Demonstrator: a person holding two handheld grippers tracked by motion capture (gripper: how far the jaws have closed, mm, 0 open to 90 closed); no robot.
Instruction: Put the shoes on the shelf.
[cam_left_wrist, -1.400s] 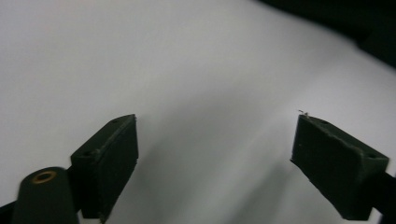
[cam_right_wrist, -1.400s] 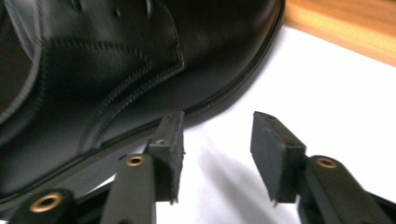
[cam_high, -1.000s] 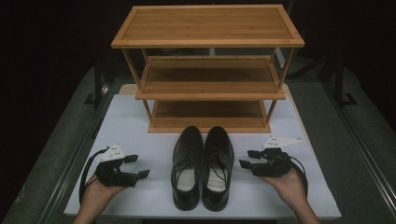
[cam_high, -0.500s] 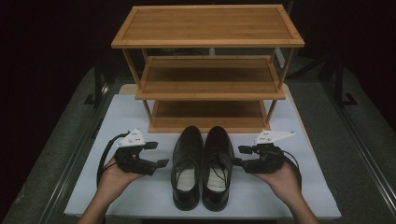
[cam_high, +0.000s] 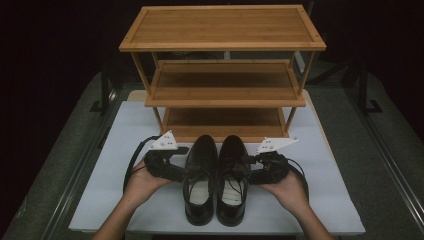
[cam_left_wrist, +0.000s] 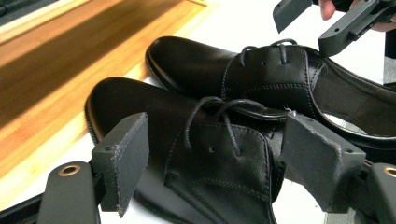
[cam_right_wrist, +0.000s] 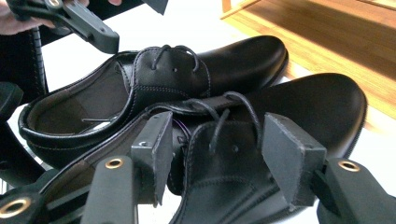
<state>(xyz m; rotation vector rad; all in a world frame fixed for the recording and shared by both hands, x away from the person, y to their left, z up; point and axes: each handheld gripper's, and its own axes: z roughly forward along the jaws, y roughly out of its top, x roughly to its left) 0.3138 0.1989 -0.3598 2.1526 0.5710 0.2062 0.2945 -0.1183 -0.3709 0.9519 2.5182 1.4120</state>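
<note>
With both shoes (cam_high: 216, 182) side by side at the frame's lower centre on the tabletop (cam_high: 100, 210), the left tongs (cam_high: 181, 161) and right tongs (cam_high: 248, 167) (both apart, clamping nothing) may pinch only laces, letting a shoe slip.

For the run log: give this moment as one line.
left gripper: open, at left shoe | right gripper: open, at right shoe | shoes: paired on mat before rack
</note>
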